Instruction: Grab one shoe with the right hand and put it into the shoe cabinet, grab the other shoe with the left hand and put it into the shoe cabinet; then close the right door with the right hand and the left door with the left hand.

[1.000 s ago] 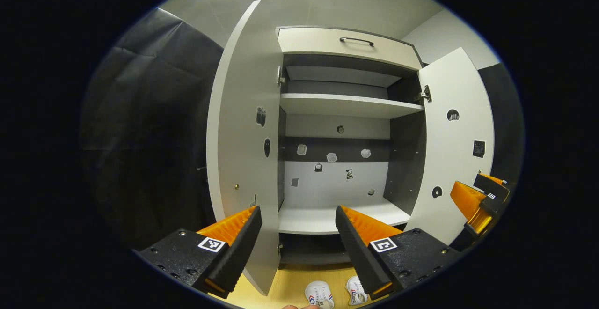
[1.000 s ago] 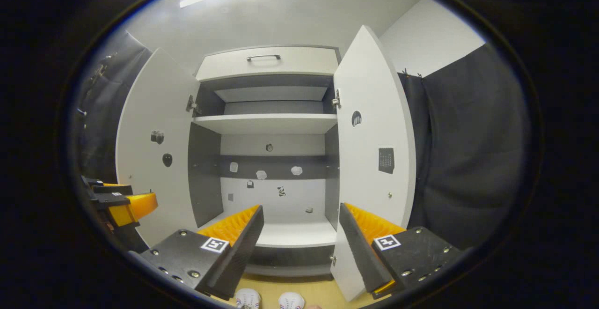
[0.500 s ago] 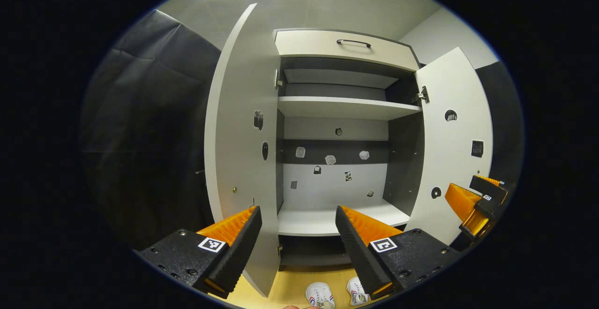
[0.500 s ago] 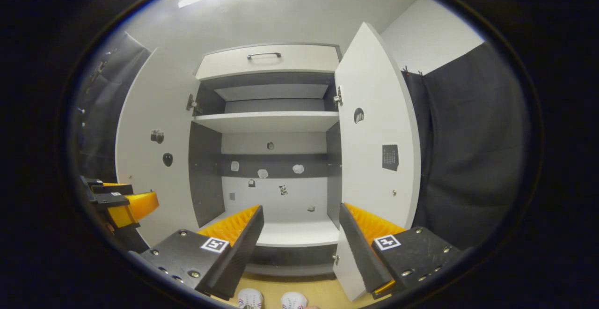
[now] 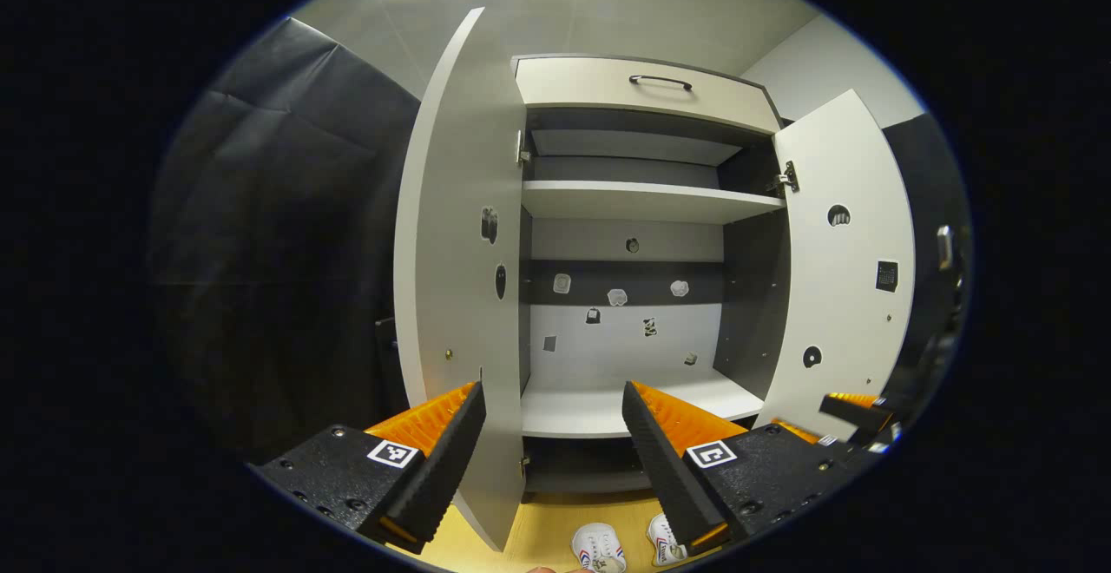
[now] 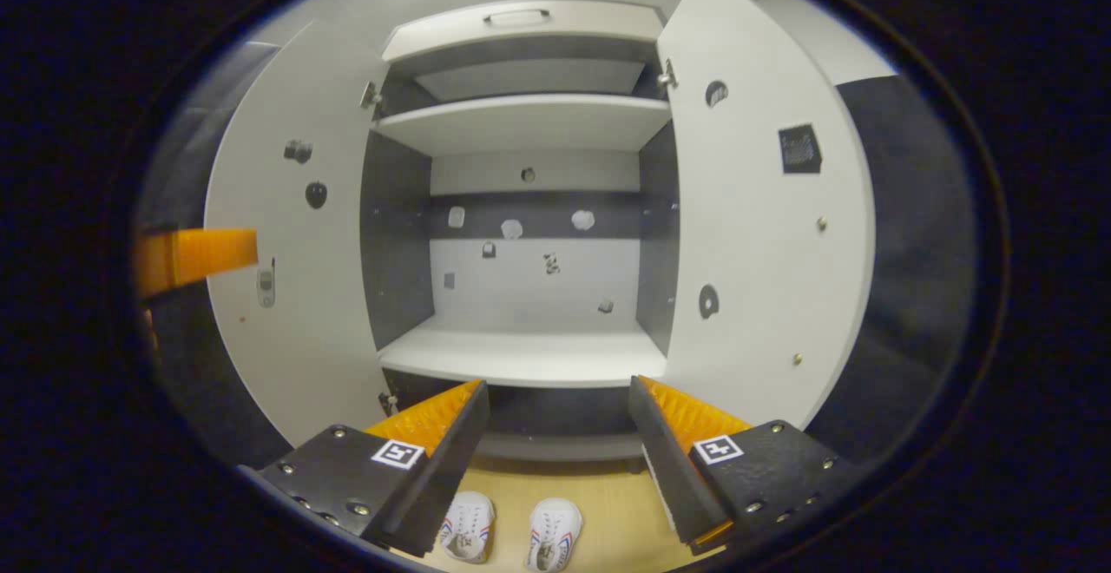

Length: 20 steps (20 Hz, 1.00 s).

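Step 1 starts: the right gripper (image 6: 555, 434), fingers wide apart and holding nothing, tips toward the 2 white canvas shoes (image 6: 510, 534) on the wooden floor (image 6: 608, 512). The left gripper (image 5: 551, 434) is spread wide too. Next, go down and pinch 1 shoe.

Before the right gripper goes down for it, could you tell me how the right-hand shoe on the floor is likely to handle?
The right-hand shoe looks like a small white lace-up sneaker, so probably light. Its upper seems soft and may give under the right gripper, whose jaws stand open. It sits flat on the smooth wooden floor, so it will more likely slide than roll.
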Each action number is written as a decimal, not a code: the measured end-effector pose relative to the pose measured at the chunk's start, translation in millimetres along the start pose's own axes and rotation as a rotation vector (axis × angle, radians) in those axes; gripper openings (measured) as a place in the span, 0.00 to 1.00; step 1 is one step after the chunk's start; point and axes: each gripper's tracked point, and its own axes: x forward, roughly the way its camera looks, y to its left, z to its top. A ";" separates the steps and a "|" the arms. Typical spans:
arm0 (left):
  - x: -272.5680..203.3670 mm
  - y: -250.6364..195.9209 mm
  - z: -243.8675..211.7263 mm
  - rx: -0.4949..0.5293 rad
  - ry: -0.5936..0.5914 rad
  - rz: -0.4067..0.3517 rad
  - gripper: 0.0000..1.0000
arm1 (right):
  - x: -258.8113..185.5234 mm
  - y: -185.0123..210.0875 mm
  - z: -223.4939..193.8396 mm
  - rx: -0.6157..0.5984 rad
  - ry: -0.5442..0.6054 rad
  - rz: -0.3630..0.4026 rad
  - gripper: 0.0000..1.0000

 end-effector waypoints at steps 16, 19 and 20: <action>-8.0 36.1 10.0 -0.009 -0.023 0.049 0.96 | 45.9 50.2 -314.4 -0.020 0.784 0.188 0.83; -8.9 41.9 9.9 -0.003 -0.023 0.060 0.96 | 46.9 48.7 -345.7 -0.026 0.860 0.183 0.82; -8.5 43.5 9.9 0.000 -0.025 0.065 0.96 | 47.4 48.2 -353.7 -0.029 0.884 0.181 0.83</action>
